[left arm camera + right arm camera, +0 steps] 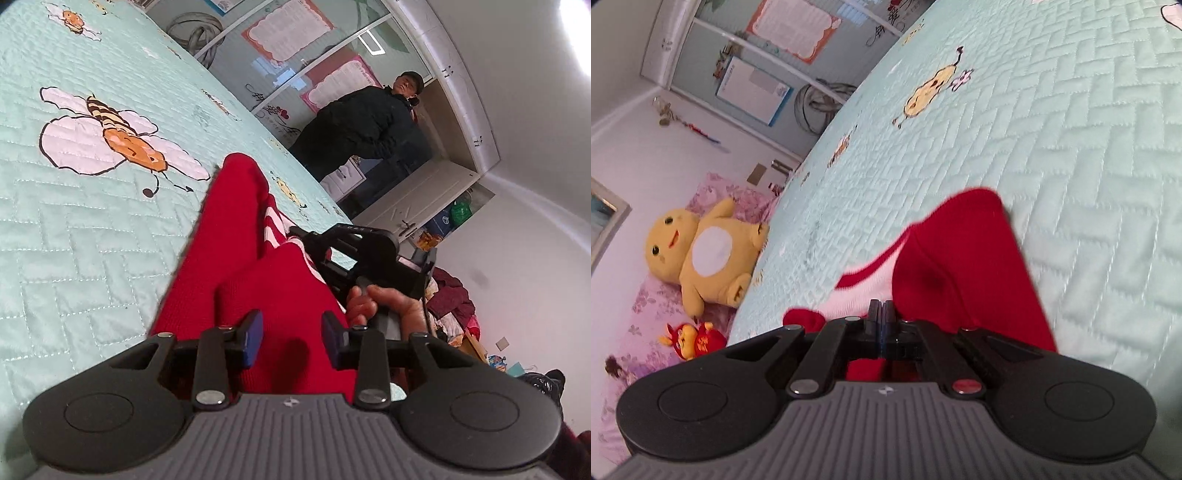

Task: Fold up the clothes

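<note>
A red knit garment (243, 258) with white stripes lies on the mint quilted bedspread (74, 229). My left gripper (291, 339) is open, its blue pads either side of a fold of the red fabric, just above it. In the left wrist view the right gripper (295, 232) sits further along the garment at the striped edge, held by a hand. In the right wrist view my right gripper (882, 314) is shut on the red garment (964, 258) at its white-striped edge (864, 284), lifting it off the bedspread (1071, 155).
A person in dark clothes (362, 122) stands beyond the bed by a glass partition. A pile of clothes (450, 306) lies on the floor at right. A yellow plush toy (705, 254) and a small red toy (694, 339) sit on pink bedding at left.
</note>
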A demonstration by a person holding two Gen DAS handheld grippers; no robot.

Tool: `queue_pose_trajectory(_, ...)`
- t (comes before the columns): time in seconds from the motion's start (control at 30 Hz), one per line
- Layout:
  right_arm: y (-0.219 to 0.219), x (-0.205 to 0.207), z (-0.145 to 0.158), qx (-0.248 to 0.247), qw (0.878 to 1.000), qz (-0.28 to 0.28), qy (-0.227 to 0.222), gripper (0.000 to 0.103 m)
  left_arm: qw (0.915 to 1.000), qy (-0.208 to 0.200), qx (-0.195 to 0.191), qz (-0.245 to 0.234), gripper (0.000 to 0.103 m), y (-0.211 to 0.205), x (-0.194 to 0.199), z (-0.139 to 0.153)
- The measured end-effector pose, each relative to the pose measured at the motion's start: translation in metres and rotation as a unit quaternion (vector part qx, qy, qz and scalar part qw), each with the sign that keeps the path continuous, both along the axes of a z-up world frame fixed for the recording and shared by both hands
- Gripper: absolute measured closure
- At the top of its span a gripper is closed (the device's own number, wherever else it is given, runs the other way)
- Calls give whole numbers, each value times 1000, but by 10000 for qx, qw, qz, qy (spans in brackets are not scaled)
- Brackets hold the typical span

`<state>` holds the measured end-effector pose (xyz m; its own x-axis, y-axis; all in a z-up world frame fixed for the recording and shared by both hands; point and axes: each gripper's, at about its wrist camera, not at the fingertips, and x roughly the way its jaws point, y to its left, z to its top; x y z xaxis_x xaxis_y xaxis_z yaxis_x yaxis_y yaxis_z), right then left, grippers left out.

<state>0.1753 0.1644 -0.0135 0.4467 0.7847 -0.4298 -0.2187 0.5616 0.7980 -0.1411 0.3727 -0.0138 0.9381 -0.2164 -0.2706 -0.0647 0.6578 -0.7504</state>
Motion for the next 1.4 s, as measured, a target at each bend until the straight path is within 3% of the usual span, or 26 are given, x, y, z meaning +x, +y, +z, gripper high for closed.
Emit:
queue_pose_trajectory(0.13,-9,-22,28,224,9981,-169,-551,99,10000,-1,17,10,65,-1,-1,0)
queue_pose_trajectory(0.2,-5,-37,40,698,9950,387,-602,99,10000,-1,21,15,65,-1,-1,1)
queue_pose_trajectory(0.3,22,-54,44,631,9885,1259,-544,97,10000,-4,13,13,64,0,0,0)
queue_pose_trajectory(0.4,58,-53,27,137,9846,1713,-306,97,10000,-7,-4,7,65,1,1,-1)
queue_pose_trajectory(0.47,75,-42,11,-345,9853,1666,-136,103,10000,-2,-13,1,65,1,1,-1)
queue_pose_trajectory(0.6,73,-20,4,-102,9936,1110,157,103,10000,-19,-25,3,65,1,1,-1)
queue_pose_trajectory(0.73,72,-20,14,-255,9974,658,124,103,10000,-27,-64,-6,64,2,2,-2)
queue_pose_trajectory(0.77,68,-25,19,-160,9982,568,83,99,10000,-29,-76,-9,64,2,2,-2)
queue_pose_trajectory(0.93,53,-78,42,290,9928,1134,-251,97,10000,-31,-90,-14,65,3,2,-2)
queue_pose_trajectory(1.03,34,-97,36,237,9903,1338,-287,96,10000,-33,-91,-14,64,3,2,-3)
queue_pose_trajectory(1.07,32,-94,27,59,9922,1230,-174,96,9999,-33,-96,-19,64,3,2,-3)
queue_pose_trajectory(1.1,30,-90,17,-99,9936,1124,-45,103,9999,-35,-106,-23,65,3,2,-3)
queue_pose_trajectory(1.17,26,-78,0,134,9953,945,173,103,9999,-48,-141,-28,64,4,2,-4)
queue_pose_trajectory(1.3,15,-83,15,208,9982,565,34,102,9999,-49,-139,-23,64,3,2,-3)
queue_pose_trajectory(1.4,0,-108,27,523,9957,743,-200,99,9999,-47,-140,-19,64,2,2,-3)
